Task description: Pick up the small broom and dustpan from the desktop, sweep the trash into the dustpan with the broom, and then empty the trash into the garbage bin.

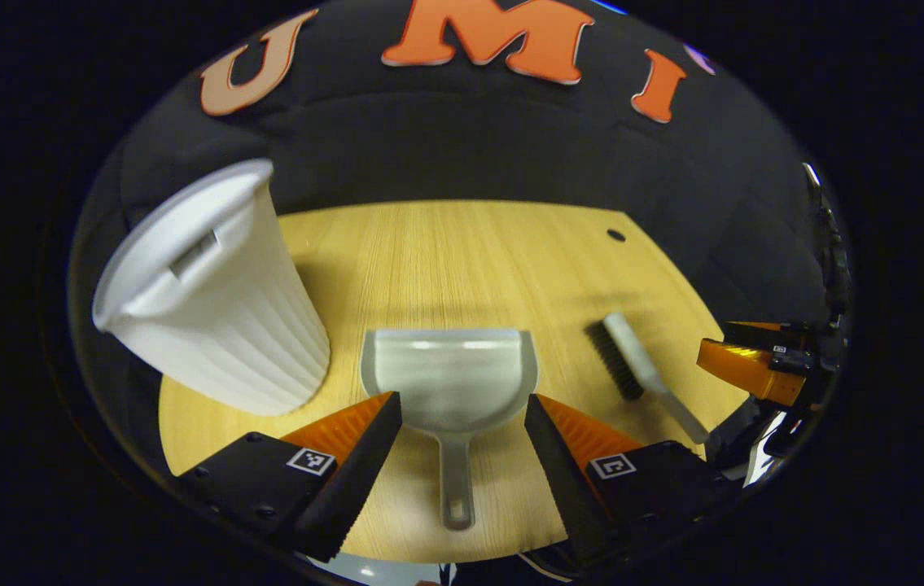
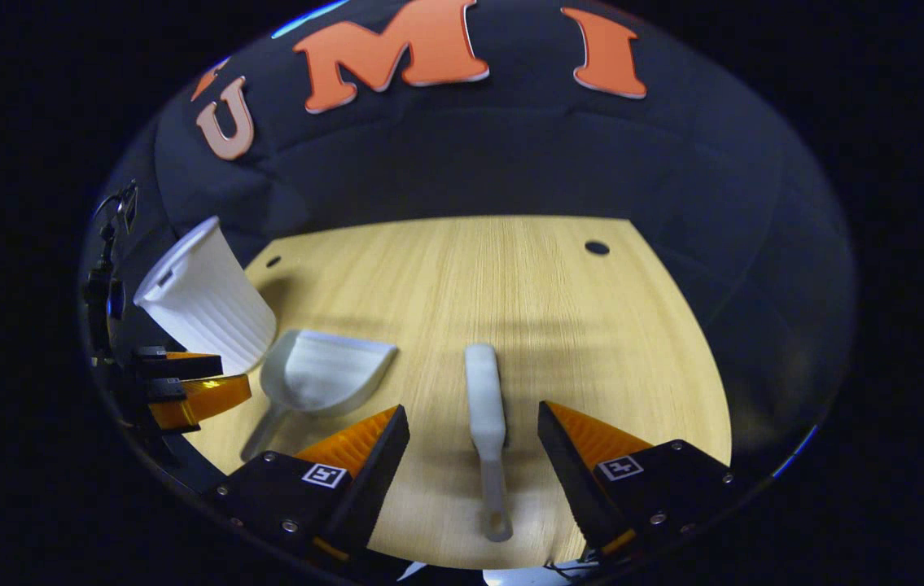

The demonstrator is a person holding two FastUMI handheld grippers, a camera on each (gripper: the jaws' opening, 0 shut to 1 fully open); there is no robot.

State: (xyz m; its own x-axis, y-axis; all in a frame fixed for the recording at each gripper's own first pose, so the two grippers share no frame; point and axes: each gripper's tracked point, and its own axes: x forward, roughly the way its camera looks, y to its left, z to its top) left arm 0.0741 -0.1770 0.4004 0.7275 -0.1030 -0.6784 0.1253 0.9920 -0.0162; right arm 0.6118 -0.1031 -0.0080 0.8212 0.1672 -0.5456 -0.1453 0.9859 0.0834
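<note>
The left gripper view looks forward and down from just above the near edge of the wooden desktop (image 1: 470, 252), facing the far booth wall, close over the dustpan (image 1: 449, 374) lying between its own spread fingers. The right gripper view looks the same way from a spot farther right, close over the small broom (image 2: 484, 399). Both views share the desktop, the white garbage bin (image 1: 217, 293) at the left, the dustpan, the broom and the wall; each also catches the other gripper at its side edge.
</note>
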